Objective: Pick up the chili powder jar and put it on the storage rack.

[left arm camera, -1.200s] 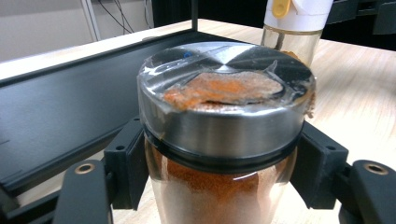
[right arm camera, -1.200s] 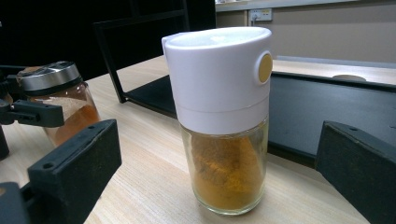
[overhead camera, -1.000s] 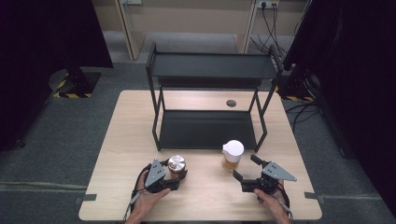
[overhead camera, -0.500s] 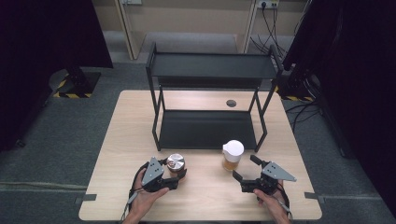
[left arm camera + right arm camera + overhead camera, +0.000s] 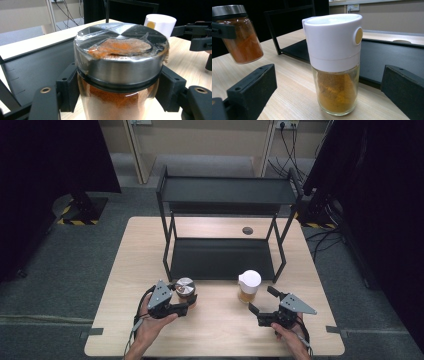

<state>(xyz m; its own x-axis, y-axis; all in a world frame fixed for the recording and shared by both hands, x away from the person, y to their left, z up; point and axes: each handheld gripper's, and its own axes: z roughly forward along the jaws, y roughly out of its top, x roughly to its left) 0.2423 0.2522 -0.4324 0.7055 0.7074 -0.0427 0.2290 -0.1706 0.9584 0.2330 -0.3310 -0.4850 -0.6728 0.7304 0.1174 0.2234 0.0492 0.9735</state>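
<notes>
While your left claw [image 5: 186,301] grips the red jar [image 5: 185,289] just above the worktop [image 5: 220,330], slide the wide right claw [image 5: 264,300] squarely around the white-capped jar [image 5: 248,286] before closing.

Wooden table [image 5: 220,330] (black rack [image 5: 222,257], white-capped jar [image 5: 248,287])

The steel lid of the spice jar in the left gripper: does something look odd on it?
Yes. The steel lid is covered with wrinkled clear film, and orange powder is smeared under it. The spice jar is otherwise intact.
</notes>
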